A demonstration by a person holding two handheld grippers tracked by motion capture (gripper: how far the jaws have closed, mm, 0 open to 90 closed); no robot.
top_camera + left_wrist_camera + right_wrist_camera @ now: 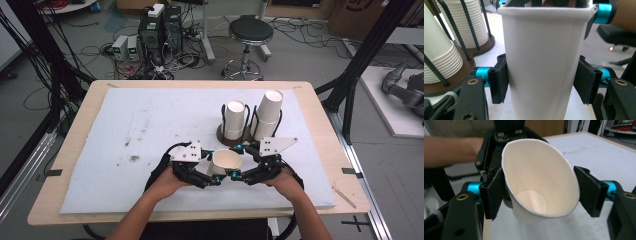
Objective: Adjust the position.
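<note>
My left gripper (216,179) clamps the paper cup (225,162); right gripper (239,161) jaws open around its rim, cup rack (235,137) placement left

L claw (214,176) clamped, R claw (239,161) wide

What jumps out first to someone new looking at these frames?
A single white paper cup held between the left gripper and the right gripper at the near middle of the white mat; the left jaws pinch its lower body, the right jaws flank its squashed rim. Just behind it, two stacks of paper cups stand in a dark wire holder.
</note>
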